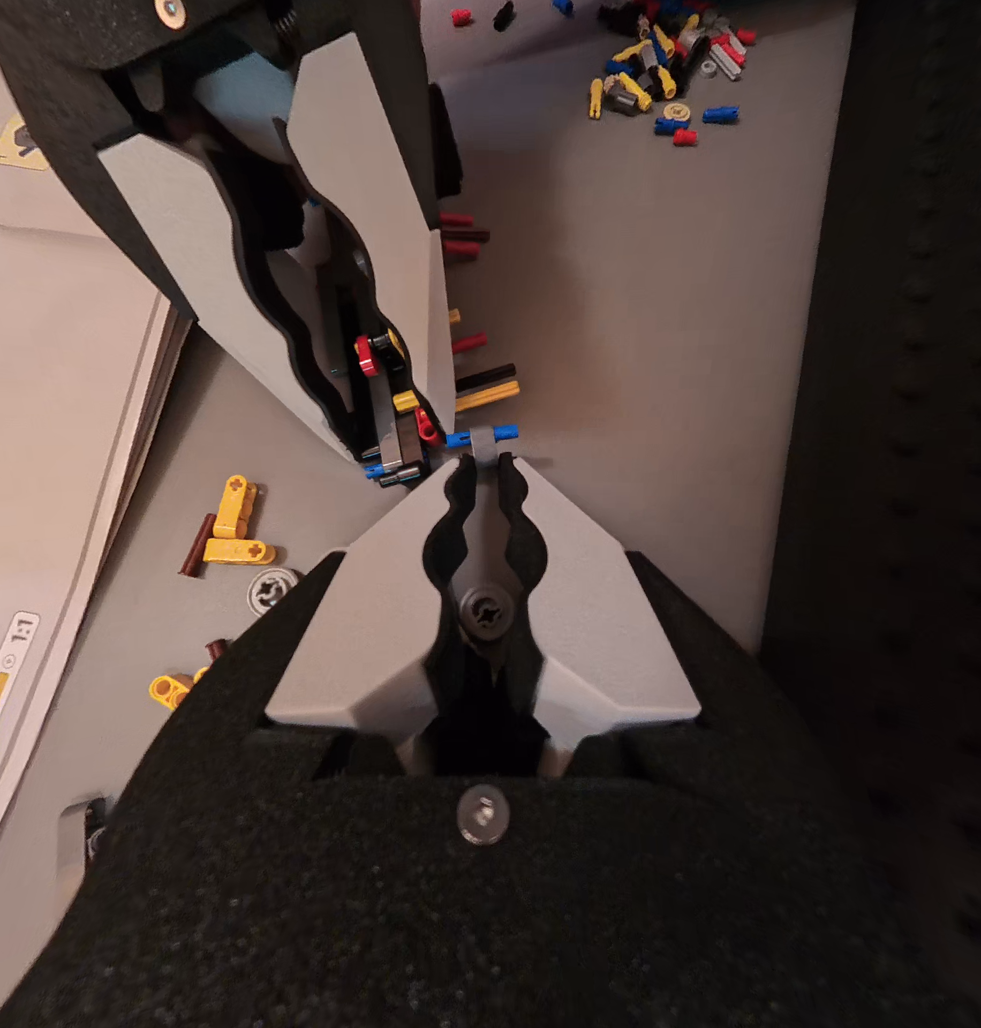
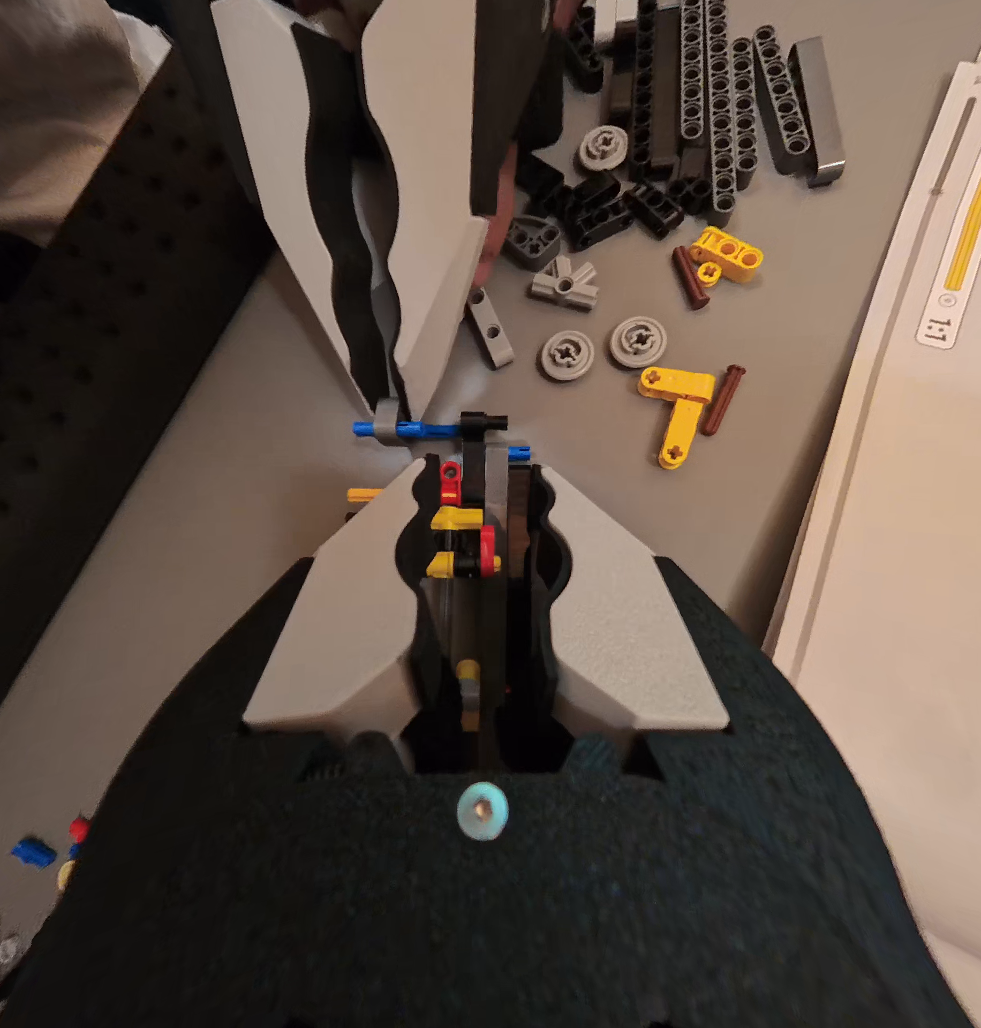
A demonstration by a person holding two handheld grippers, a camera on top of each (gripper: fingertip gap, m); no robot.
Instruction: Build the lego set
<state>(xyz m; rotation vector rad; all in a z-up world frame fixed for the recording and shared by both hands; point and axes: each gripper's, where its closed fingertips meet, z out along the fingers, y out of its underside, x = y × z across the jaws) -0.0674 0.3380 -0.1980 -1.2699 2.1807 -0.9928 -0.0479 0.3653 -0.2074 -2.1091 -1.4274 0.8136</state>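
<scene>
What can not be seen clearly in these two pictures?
- Left wrist view: the lego assembly is mostly hidden between the right tongs.
- Right wrist view: its lower part sinks into shadow between the fingers.
- Left wrist view: how deep the blue pin sits in the assembly; the fingertips cover the joint.
- Left wrist view: the instruction booklet is cut off by the left edge.

Partial lego assembly [image 2: 480, 534]: black and grey beams, red and yellow connectors, clamped upright between pads. Grey connector [image 2: 387, 425] on blue axle [image 2: 421, 429], at the assembly's 10 o'clock, touching it.
</scene>
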